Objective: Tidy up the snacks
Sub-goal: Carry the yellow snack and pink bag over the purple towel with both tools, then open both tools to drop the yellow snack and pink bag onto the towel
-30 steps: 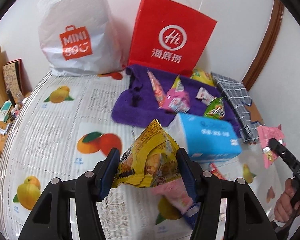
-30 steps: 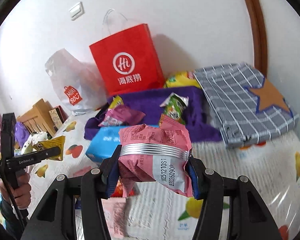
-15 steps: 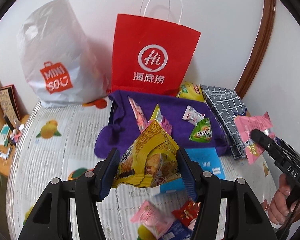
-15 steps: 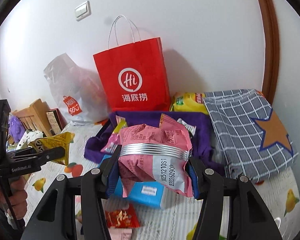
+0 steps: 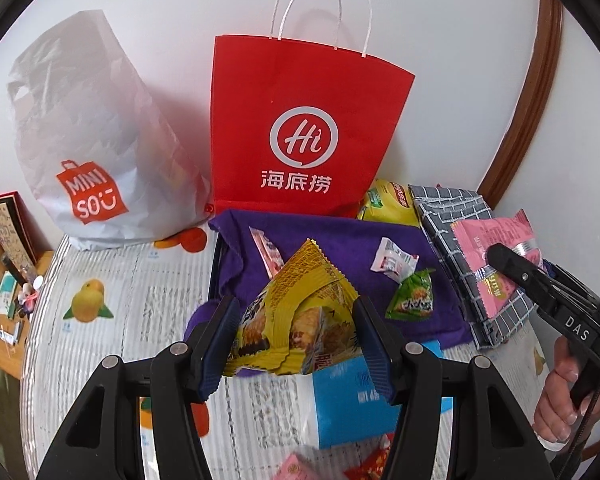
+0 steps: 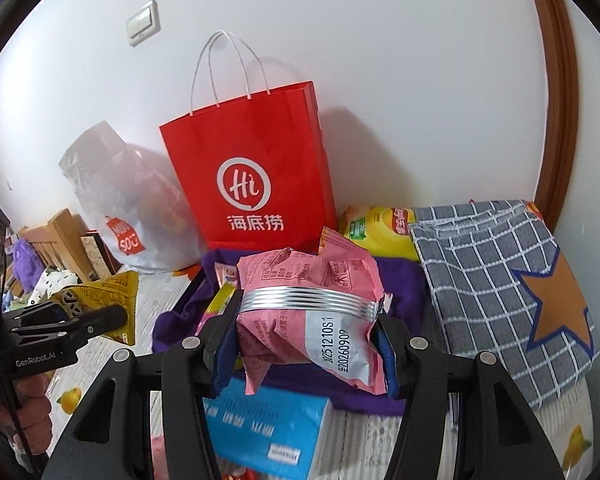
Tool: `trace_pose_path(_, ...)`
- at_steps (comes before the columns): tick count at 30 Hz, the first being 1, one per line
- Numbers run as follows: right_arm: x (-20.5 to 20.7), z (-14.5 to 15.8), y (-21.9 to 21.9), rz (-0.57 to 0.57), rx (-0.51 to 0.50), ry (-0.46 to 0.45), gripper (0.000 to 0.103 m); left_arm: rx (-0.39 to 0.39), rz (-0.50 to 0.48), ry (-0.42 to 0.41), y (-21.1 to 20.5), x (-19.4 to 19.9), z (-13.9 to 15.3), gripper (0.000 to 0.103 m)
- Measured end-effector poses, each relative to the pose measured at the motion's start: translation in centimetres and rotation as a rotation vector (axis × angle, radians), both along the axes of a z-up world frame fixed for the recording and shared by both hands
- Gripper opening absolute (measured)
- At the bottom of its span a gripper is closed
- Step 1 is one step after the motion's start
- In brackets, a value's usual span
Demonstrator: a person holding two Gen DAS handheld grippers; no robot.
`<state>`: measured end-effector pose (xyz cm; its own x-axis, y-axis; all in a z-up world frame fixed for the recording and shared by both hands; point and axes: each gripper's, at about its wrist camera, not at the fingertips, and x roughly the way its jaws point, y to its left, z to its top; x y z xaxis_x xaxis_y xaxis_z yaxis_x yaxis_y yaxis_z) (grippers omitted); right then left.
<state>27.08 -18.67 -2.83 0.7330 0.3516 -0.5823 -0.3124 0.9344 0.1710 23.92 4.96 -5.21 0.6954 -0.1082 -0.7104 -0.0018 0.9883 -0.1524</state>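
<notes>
My left gripper [image 5: 296, 340] is shut on a yellow snack packet [image 5: 300, 320], held in the air above the purple tray edge. My right gripper [image 6: 306, 340] is shut on a crumpled pink snack packet [image 6: 312, 304], also lifted. Each gripper shows in the other's view: the right one with the pink packet [image 5: 496, 252] at the right, the left one with the yellow packet [image 6: 108, 300] at the left. A purple cloth-lined tray [image 5: 332, 236] holds several small snacks, among them a green packet [image 5: 414, 298] and a white packet [image 5: 392, 260].
A red paper bag [image 5: 304, 128] and a white plastic bag [image 5: 88, 152] stand against the wall behind the tray. A blue tissue pack [image 5: 352, 400] lies in front, a checked grey cloth [image 6: 500, 288] at the right, a yellow chip bag [image 6: 380, 232] behind. More snacks [image 5: 364, 464] lie below.
Both grippers have risen and moved toward the wall with their packets. The tray and the red bag look closer and lower in view. The grips are unchanged.
</notes>
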Motion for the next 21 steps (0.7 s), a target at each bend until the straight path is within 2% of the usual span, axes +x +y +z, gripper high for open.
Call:
trace_pose_path(12, 5.9, -0.5, 1.5, 0.007, -0.006, 0.022, 0.056, 0.023, -0.008, 0.016, 0.0, 4.9, -0.5, 0.056)
trace_pose_path(21, 9.5, -2.1, 2.4, 0.005, -0.022, 0.044, 0.056, -0.041, 0.014, 0.074, 1.9, 10.1, -1.9, 0.056)
